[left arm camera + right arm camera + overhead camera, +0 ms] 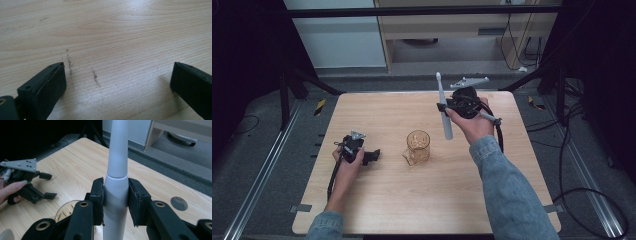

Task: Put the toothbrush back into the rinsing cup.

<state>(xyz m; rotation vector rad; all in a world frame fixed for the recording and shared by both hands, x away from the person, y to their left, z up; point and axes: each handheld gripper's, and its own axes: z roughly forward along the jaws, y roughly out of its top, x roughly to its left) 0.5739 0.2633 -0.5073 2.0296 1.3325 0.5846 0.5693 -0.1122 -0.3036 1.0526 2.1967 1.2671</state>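
1. Fingers of the right gripper [115, 202] pinch the electric toothbrush [116, 167] on its grey body just below the neck, one pad [99, 200] on each side; in the high view the right gripper [446, 106] holds it above the far right part of the tabletop [377, 200], brush head pointing away from the person and handle end hanging toward the glass.
2. Fingers of the left gripper [117, 82] stand spread wide over bare wood with nothing between them; in the high view the left gripper [371, 156] rests low at the left of the tabletop.
3. Amber glass mug [418, 147] stands upright near the middle, apart from both grippers and just nearer the person than the toothbrush's lower end.
4. Judging by the layout, the step in hand is carrying the toothbrush to the mug and standing it inside.
5. To do it well, bring the handle end over the centre of the mug's mouth before lowering, and keep the toothbrush close to upright so it does not catch the rim.
6. Lower slowly, since the mug looks light and could tip or slide if struck from the side.
7. Release only once the handle end rests on the mug's bottom; the left gripper could steady the mug if needed.
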